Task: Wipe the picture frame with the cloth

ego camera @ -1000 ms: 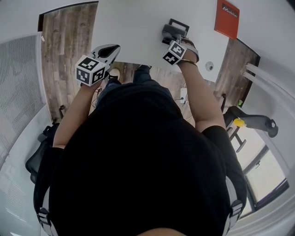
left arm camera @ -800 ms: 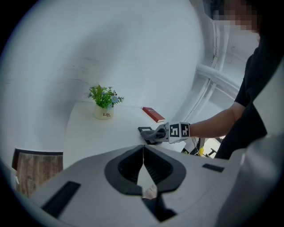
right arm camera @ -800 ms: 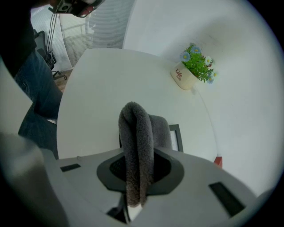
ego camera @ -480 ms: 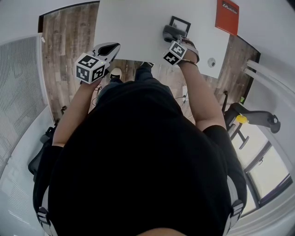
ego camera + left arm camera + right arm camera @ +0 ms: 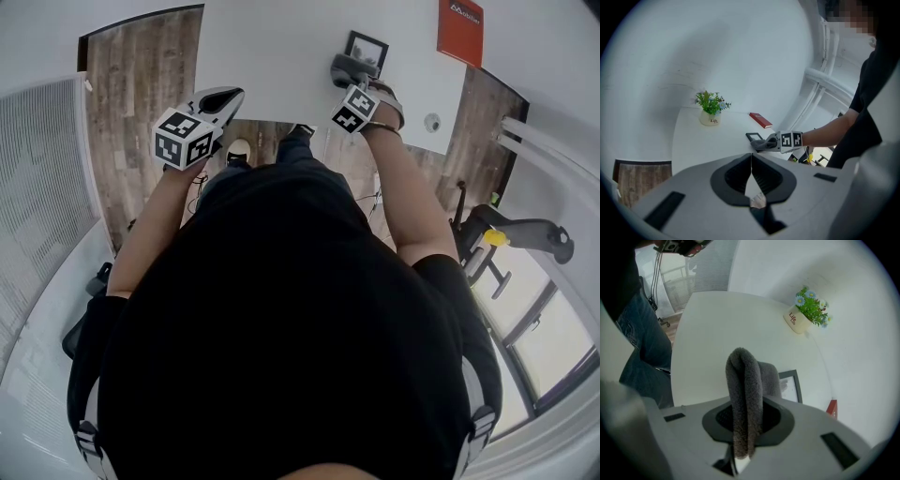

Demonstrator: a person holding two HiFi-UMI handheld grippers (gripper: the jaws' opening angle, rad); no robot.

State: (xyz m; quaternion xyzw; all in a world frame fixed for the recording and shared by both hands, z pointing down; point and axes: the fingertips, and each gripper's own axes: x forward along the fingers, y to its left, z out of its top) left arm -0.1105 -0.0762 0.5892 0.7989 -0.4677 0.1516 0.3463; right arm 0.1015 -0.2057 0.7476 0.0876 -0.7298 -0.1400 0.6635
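Note:
A small dark picture frame [image 5: 366,48] lies flat on the white table [image 5: 272,56], also seen as the frame [image 5: 791,386] in the right gripper view and the frame [image 5: 755,137] in the left gripper view. My right gripper [image 5: 343,67] is shut on a folded grey cloth [image 5: 744,399]; the cloth [image 5: 341,66] hangs just at the frame's near edge. My left gripper [image 5: 217,100] is shut and holds nothing, out over the table's near edge, well left of the frame.
A potted plant [image 5: 806,310] stands at the far end of the table. A red book [image 5: 461,26] lies past the frame on the right. Wooden floor [image 5: 141,84] shows on the left, a chair base [image 5: 516,234] on the right.
The right gripper with the cloth has crept slightly toward the frame. The left gripper has hardly moved.

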